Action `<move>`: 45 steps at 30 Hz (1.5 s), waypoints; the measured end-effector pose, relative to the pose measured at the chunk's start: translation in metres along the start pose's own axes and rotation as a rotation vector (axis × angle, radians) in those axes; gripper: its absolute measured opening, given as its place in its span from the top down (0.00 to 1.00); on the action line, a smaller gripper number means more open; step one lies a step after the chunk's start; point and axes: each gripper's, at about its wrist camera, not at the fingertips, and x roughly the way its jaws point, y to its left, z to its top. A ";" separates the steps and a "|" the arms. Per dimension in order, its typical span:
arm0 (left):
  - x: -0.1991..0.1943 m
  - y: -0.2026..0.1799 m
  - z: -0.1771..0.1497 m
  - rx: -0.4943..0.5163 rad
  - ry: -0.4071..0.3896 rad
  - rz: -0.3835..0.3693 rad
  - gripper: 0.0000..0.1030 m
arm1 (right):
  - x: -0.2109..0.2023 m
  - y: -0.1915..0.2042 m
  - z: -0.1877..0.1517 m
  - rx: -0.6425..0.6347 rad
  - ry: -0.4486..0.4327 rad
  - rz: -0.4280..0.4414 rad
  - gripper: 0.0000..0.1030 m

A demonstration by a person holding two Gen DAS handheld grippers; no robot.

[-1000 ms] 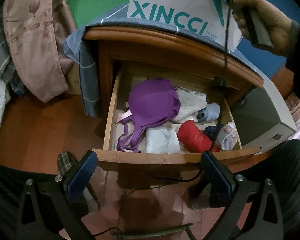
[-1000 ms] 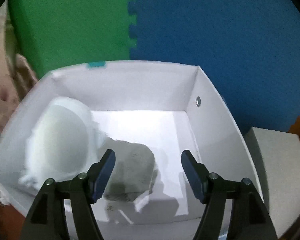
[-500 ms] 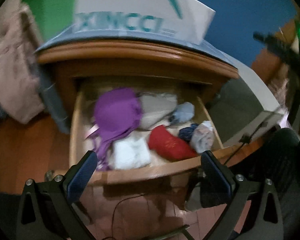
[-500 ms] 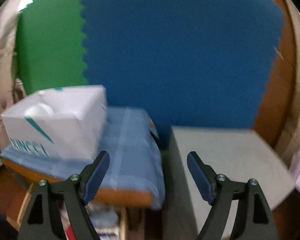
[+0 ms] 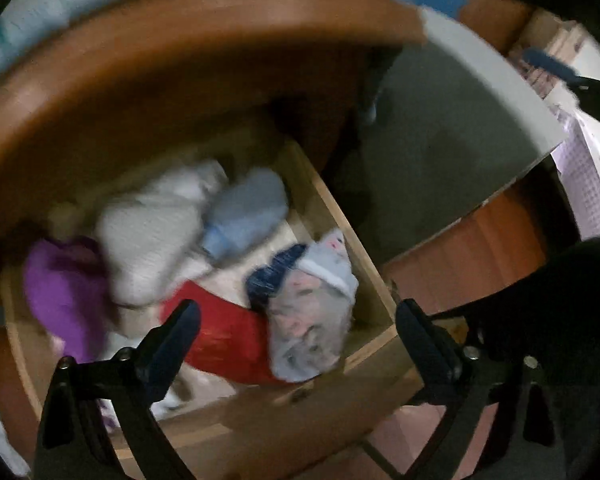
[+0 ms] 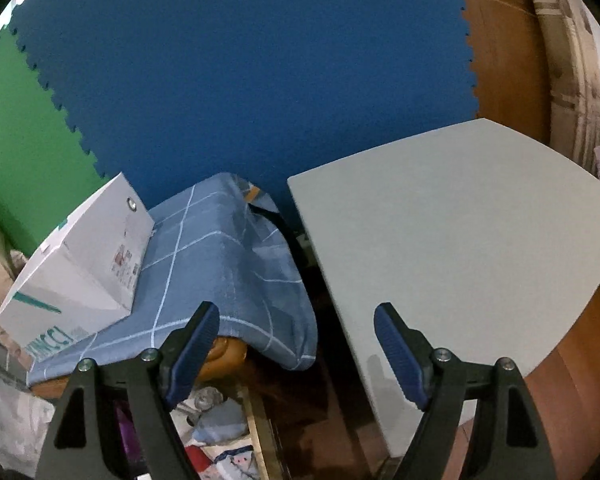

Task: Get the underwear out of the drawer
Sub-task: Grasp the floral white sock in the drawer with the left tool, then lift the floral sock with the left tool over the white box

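Wooden nightstand (image 5: 148, 64) with a blue checked cloth (image 6: 204, 264) on top, white box (image 6: 80, 276) sitting on the cloth. Grey cabinet (image 6: 460, 240) just beside it; blue and green foam mats behind. Drawer (image 5: 340, 224) is pulled out, underwear (image 5: 224, 336) piled inside: red, purple, white, pale blue, patterned grey. Left gripper (image 5: 298, 336) over the drawer's front, jaws wide but just been closing, nothing between. Right gripper (image 6: 296, 340) jaws open, empty. Left view is motion-blurred; the grey bundle is possibly socks. Right view cuts off most of the drawer.

wall: blue foam mat (image 6: 260, 80), green mat (image 6: 16, 140) | grey cabinet (image 6: 460, 240)
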 end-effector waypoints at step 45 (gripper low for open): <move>-0.321 0.048 -0.025 -0.127 -0.655 0.426 0.88 | 0.032 0.097 -0.055 -0.389 0.169 0.044 0.20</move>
